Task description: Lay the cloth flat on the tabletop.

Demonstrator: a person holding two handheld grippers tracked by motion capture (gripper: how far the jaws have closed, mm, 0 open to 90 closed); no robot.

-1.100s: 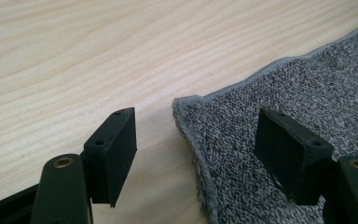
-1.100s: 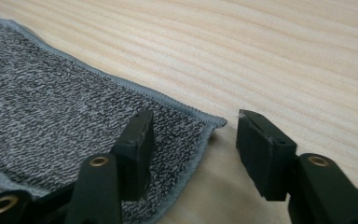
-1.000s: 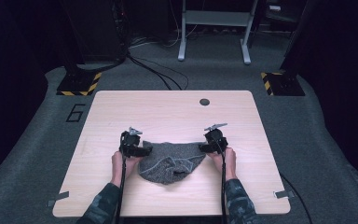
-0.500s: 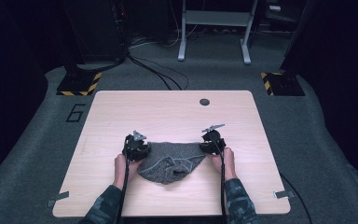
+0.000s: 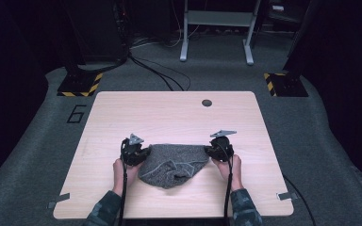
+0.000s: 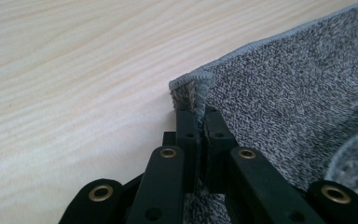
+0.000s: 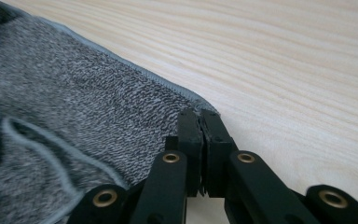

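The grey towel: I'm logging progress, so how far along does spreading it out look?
Done: both far corners are gripped, the left gripper and right gripper each shut on the grey towel. In hand: its far edge is held stretched between them. Left: the near part lies bunched and wrinkled on the table, so flattening isn't finished.

Your cloth (image 5: 173, 164) is mottled grey, speckled dark and light, with a paler grey stitched hem. Your table (image 5: 169, 113) is pale wood with fine grain lines. Both grippers (image 6: 198, 122) (image 7: 200, 122) are black with brass-coloured rivets. Your sleeves (image 5: 244, 209) wear a dark camouflage pattern.
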